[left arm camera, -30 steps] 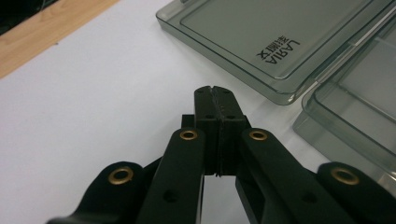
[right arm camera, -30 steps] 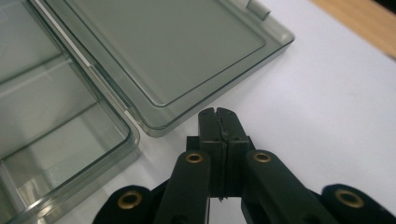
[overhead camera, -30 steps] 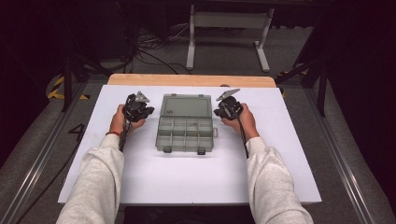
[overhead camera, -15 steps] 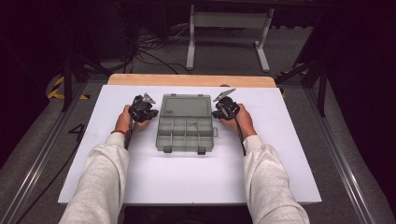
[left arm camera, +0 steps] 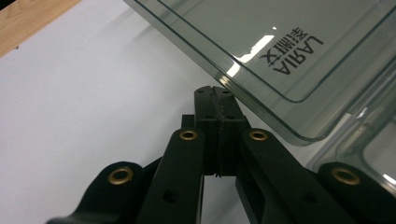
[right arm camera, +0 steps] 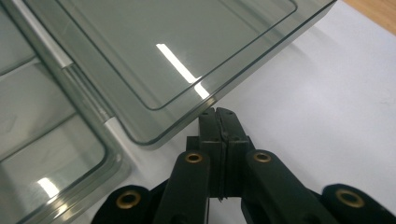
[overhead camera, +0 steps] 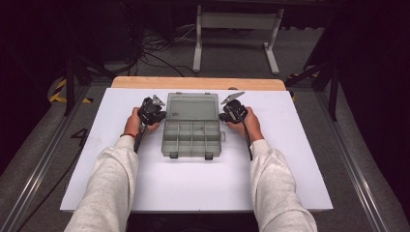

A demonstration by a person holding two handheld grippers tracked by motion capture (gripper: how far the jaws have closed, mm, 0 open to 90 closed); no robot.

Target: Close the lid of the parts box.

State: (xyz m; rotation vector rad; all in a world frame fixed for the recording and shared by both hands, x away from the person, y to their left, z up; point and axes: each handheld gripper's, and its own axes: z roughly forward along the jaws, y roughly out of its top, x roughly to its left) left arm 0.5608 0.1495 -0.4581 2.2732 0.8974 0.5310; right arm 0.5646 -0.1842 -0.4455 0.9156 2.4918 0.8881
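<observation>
A clear grey compartment box [overhead camera: 192,139] lies open in the middle of the white table, its lid [overhead camera: 191,106] folded back to the far side. My left gripper [overhead camera: 159,114] is at the lid's left edge and my right gripper [overhead camera: 223,116] at its right edge. In the left gripper view the jaws are pressed together with nothing between them, and the left gripper [left arm camera: 215,91] tips reach the rim of the lid [left arm camera: 280,51], which carries printed lettering. My right gripper [right arm camera: 218,112] is likewise shut and bare, its tips at the rounded corner of the lid [right arm camera: 163,51], beside the tray [right arm camera: 42,140].
The white table board [overhead camera: 193,183] has free room in front of the box and at both sides. A wooden strip [overhead camera: 198,83] runs along its far edge. Beyond it are a floor with cables and a metal stand [overhead camera: 237,29].
Both hands have moved inward toward the box, bringing the shut grippers from a little outside the lid to its left and right edges. The box has not shifted.
</observation>
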